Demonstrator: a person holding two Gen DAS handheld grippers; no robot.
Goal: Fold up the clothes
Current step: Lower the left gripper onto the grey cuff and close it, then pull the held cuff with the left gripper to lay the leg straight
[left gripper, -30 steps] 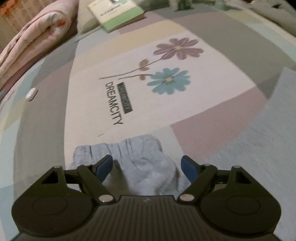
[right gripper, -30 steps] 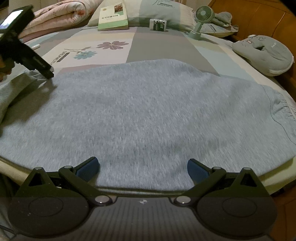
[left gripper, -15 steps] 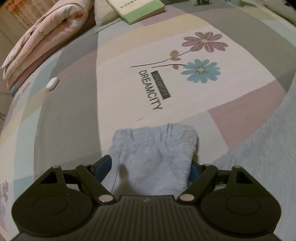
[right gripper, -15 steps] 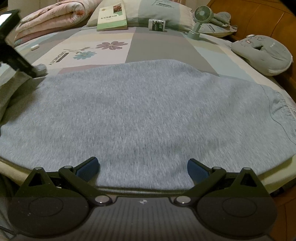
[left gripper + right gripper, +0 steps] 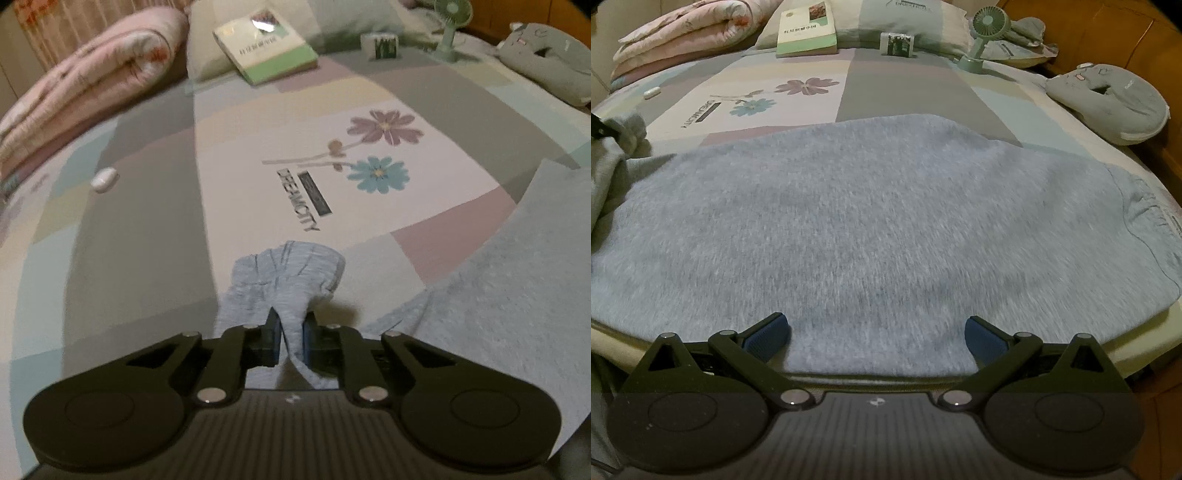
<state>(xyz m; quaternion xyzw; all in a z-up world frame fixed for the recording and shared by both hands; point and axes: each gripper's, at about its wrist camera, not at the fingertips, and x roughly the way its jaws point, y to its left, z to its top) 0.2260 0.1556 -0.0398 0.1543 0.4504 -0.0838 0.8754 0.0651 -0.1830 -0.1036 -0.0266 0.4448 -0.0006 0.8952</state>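
The left gripper (image 5: pixel 290 334) is pinched tight on the ribbed cuff (image 5: pixel 291 271) of the light grey fleece garment (image 5: pixel 871 229); half a second ago its jaws were spread around the cuff. Bare patchwork bedsheet (image 5: pixel 147 229) lies open beyond it, up to a small white capsule-shaped object (image 5: pixel 104 179). The right gripper (image 5: pixel 877 334) hovers wide open and empty at the garment's near hem, by the bed edge. The garment's left side is cut off there.

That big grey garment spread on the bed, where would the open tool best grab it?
Probably the near hem of the grey garment, coming in low from the bed's front edge. It lies flat, and that edge sits between the right tool's open fingers. The left tool already pinches the cuff.
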